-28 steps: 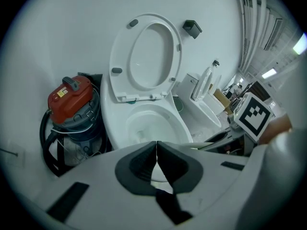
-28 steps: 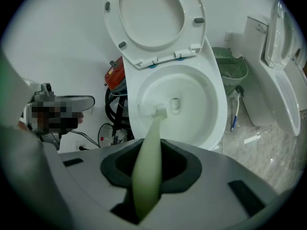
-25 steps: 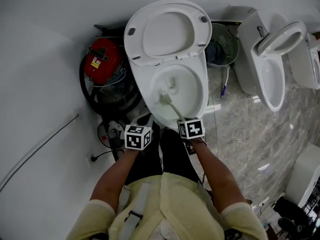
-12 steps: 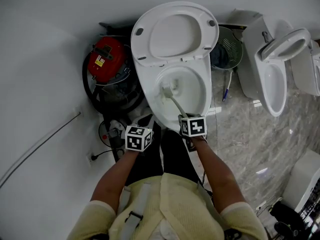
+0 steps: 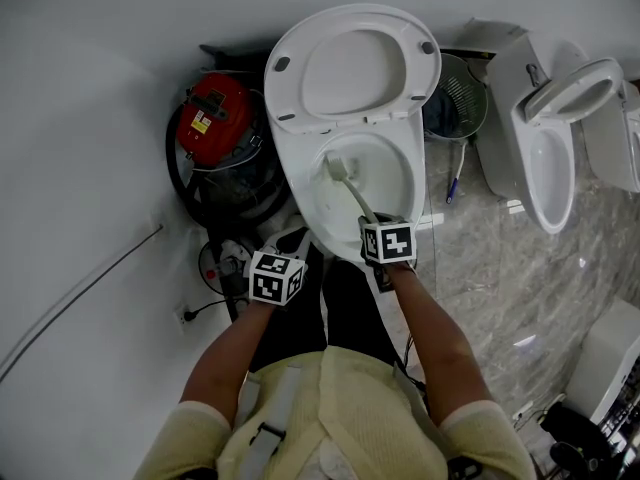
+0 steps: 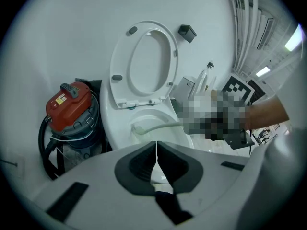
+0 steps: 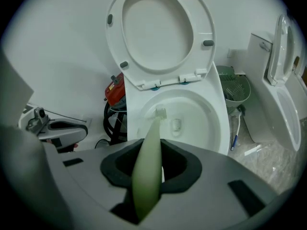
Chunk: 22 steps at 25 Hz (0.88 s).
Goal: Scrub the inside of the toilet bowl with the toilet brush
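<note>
Pinching the pale green toilet brush (image 5: 352, 192) by its handle with the right gripper (image 5: 374, 226) — bristle head against the toilet bowl (image 5: 398, 176) at its rear-left inner wall; left gripper (image 5: 280, 264) pressed together, near the bowl's front.

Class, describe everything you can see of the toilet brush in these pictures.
The toilet brush has a long, pale green, plastic-looking handle and a small whitish bristle head. The right tool is shut on its handle. The brush slants down into the toilet bowl, with its head at the bowl's far left inner wall.
</note>
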Each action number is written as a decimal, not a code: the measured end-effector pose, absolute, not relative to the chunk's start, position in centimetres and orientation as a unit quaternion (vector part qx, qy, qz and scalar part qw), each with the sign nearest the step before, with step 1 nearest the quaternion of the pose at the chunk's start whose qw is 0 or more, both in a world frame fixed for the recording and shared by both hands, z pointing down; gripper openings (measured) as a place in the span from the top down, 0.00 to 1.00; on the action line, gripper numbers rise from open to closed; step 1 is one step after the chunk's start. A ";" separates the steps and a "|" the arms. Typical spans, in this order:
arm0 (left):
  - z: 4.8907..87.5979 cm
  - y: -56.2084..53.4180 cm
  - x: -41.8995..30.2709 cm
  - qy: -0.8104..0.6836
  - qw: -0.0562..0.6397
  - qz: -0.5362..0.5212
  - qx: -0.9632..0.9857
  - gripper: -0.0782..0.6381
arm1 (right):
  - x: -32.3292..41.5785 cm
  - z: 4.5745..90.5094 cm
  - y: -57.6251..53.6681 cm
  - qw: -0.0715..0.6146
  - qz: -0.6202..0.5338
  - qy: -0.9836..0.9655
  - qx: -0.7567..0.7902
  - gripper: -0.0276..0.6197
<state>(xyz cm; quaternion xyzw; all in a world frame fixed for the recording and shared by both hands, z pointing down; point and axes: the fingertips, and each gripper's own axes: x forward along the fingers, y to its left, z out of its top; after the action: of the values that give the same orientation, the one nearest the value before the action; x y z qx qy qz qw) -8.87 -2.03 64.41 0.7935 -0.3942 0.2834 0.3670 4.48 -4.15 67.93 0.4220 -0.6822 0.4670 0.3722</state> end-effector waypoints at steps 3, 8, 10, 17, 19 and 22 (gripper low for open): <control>64.5 -2.3 -8.9 -0.397 0.367 0.286 0.791 0.87 | 5.1 67.8 -5.0 0.370 0.461 -0.681 0.432 0.79; 64.4 -2.3 -8.5 -0.392 0.370 0.285 0.793 0.87 | 6.7 67.4 -5.8 0.361 0.460 -0.672 0.454 0.79; 64.4 -2.2 -8.3 -0.387 0.368 0.286 0.795 0.87 | 7.5 67.4 -6.0 0.357 0.461 -0.667 0.464 0.79; 64.4 -2.0 -7.4 -0.373 0.362 0.292 0.803 0.87 | 10.1 67.3 -6.0 0.341 0.471 -0.644 0.497 0.79; 64.5 -2.0 -7.2 -0.369 0.362 0.294 0.804 0.87 | 10.8 67.4 -5.8 0.342 0.472 -0.638 0.503 0.79; 64.5 -2.0 -6.8 -0.365 0.359 0.297 0.806 0.87 | 12.1 67.6 -5.2 0.343 0.476 -0.627 0.512 0.79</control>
<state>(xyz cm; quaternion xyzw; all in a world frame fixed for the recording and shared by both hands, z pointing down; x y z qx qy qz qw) -6.79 -2.01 64.47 0.8062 -0.3648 0.2966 0.3592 12.09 -5.24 67.55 0.5121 -0.6267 0.4764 0.3434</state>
